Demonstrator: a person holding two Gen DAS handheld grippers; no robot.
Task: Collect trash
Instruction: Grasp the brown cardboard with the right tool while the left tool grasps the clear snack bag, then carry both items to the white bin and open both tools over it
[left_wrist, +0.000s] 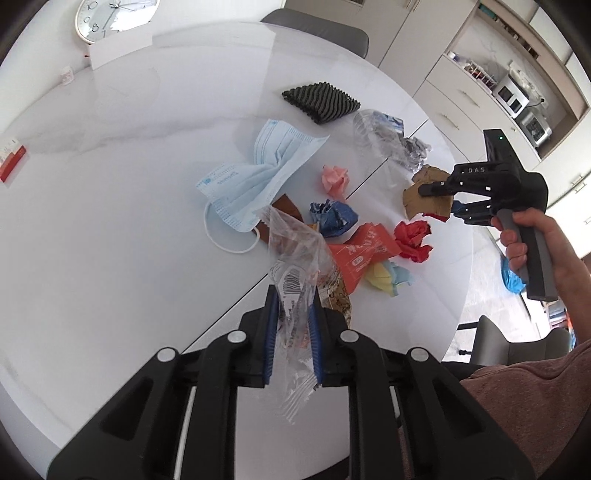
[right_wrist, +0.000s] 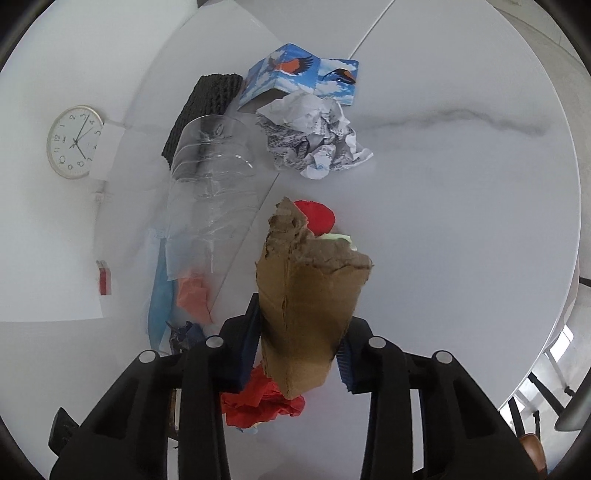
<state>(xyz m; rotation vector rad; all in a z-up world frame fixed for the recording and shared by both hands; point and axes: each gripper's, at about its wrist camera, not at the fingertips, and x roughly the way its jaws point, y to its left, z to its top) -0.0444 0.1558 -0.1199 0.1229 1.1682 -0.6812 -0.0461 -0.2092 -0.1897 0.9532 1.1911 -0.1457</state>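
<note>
On the white marble table, left gripper clamps clear wrapper, right gripper cardboard.

"DAS" stands on the right gripper; numerals ring the clock.

Left gripper: black moulded plastic frame, four angled struts, each capped by round silver screw head. Fingers lined with ribbed blue pads.

Right gripper: same black body, seen from side; white lettering "DAS" printed on upper housing, small white squares marked along fingers, green indicator light noted on upright black block behind. Grey handle with dark lower end fitted beneath.

Hand seen at handle. Dusty-pink knitted sleeve worn.
</note>
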